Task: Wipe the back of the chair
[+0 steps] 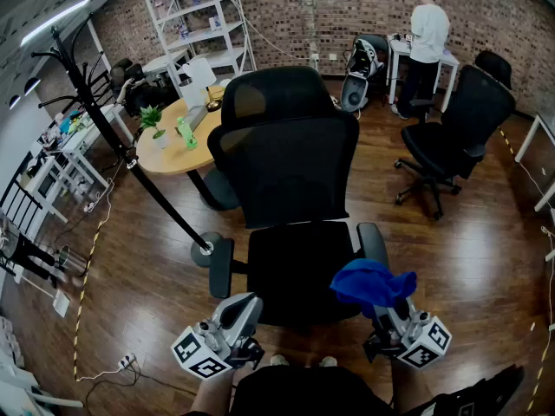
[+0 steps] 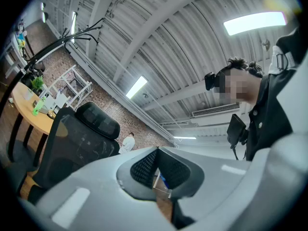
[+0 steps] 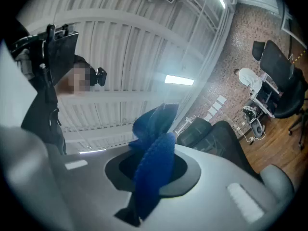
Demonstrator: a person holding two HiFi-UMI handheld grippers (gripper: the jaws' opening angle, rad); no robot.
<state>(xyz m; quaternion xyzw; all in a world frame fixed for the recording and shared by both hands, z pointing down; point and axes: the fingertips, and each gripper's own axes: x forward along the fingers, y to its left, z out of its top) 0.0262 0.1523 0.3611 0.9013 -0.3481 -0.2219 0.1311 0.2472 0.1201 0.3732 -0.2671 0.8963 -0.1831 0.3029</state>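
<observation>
A black mesh office chair stands just in front of me, its backrest [image 1: 286,159] facing me above the seat [image 1: 299,271]. My right gripper [image 1: 388,312] hovers over the seat's front right corner, shut on a blue cloth [image 1: 371,282] that bunches above its jaws. The right gripper view shows the blue cloth [image 3: 154,162] pinched in my right gripper [image 3: 151,179], which tilts up toward the ceiling. My left gripper [image 1: 246,305] hangs at the seat's front left corner, jaws together and empty. In the left gripper view my left gripper [image 2: 156,166] also tilts up, with the chair [image 2: 79,138] at left.
A round wooden table [image 1: 173,156] with a plant stands behind the chair at left, and a black coat stand [image 1: 113,137] leans beside it. Another black chair [image 1: 460,120] is at right. A person [image 1: 427,37] stands at a far desk. A cable [image 1: 121,364] lies on the floor.
</observation>
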